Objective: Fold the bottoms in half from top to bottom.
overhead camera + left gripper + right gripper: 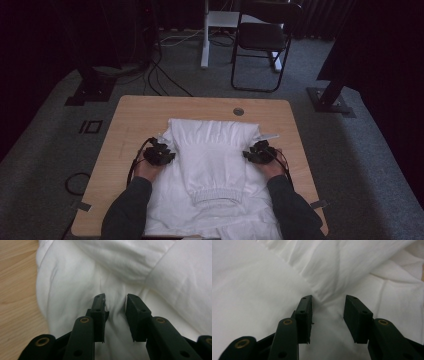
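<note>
Reaching in from the near edge, both forearms flank a white sweatshirt (212,155) on the bench (135,112). Left claw (160,153) and right claw (260,152) press its sides, jaws parted, gripping nothing. A folding chair (262,37) stands beyond.

A white garment (212,160) lies spread on the wooden table (135,112). The left gripper (160,153) rests at its left edge, the right gripper (260,151) at its right edge. A black chair (262,37) stands far beyond.
</note>
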{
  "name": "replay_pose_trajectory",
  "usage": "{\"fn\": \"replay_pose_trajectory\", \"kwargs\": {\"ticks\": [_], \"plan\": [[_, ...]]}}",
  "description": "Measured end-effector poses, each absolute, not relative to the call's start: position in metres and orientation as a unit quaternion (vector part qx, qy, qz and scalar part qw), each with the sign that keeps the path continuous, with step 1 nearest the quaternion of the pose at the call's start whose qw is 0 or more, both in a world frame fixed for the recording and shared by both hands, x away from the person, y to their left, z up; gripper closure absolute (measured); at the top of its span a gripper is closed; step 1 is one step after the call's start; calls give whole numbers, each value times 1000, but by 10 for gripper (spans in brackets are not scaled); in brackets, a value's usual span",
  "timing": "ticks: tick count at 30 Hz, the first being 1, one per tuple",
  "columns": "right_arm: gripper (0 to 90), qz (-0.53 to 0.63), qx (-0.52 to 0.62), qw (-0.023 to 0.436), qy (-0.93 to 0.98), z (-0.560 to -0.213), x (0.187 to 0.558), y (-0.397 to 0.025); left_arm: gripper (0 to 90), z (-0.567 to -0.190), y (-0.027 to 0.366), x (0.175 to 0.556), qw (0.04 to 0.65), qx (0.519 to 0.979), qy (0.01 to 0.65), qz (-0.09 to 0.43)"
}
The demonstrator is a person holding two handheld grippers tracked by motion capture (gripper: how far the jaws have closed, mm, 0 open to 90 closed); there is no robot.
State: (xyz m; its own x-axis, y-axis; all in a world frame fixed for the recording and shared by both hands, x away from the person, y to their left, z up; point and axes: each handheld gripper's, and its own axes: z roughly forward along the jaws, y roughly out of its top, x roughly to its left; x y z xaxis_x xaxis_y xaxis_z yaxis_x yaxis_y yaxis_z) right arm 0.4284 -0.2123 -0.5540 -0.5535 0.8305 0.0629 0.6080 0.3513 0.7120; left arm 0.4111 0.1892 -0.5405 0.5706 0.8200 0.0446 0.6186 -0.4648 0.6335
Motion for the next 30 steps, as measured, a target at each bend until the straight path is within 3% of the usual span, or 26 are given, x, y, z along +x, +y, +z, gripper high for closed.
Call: {"fn": "replay_pose_trajectory", "kwargs": {"ticks": [11,14,19,21,24,30], "plan": [[573,344,404,171,830,-557,366,-210,744,-543,193,349,299,841,423,158],[569,345,399,169,832,-557,363,-210,677,-533,198,346,315,834,423,163],[563,352,405,163,828,-557,365,-211,549,-492,204,369,393,775,447,212],[562,355,405,162,827,-558,365,-211,450,-481,203,384,405,765,448,224],[562,362,408,158,823,-559,366,-213,373,-476,199,416,407,752,463,234],[563,373,408,151,819,-560,366,-216,279,-503,193,465,368,758,496,210]]}}
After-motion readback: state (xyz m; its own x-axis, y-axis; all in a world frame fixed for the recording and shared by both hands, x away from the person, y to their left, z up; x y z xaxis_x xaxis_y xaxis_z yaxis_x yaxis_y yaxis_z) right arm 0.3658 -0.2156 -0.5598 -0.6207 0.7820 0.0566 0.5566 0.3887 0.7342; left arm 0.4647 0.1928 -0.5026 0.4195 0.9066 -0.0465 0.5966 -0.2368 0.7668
